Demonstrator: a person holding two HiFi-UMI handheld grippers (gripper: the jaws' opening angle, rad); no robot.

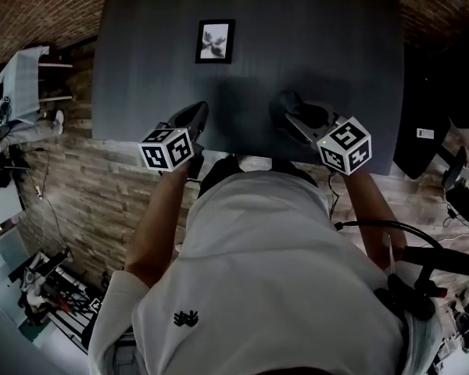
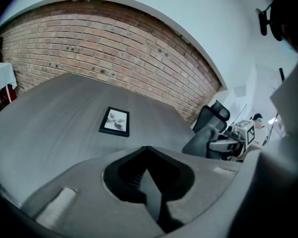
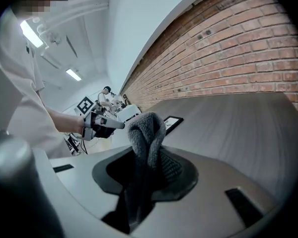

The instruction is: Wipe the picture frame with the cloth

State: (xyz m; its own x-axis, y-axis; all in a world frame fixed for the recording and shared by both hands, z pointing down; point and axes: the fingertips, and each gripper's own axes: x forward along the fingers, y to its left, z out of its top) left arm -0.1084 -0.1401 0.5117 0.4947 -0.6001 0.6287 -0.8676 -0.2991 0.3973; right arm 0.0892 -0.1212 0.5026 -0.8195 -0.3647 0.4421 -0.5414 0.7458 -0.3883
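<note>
Grey cloth [image 3: 148, 128]: clamped in right tool [image 3: 145, 155].
Left tool [image 2: 150, 182]: jaws together, empty.
Risk: unbraced picture frame [image 1: 215, 41] may skid across tabletop [image 1: 313, 45] when wiped.

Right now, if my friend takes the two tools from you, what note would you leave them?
Left tool: shut, empty, over the near edge of the table.
Right tool: shut on the grey cloth.
Picture frame: flat on the table, farther back, apart from both tools.
Done: cloth is gripped.
Left: bring the cloth to the frame and wipe it.
</note>
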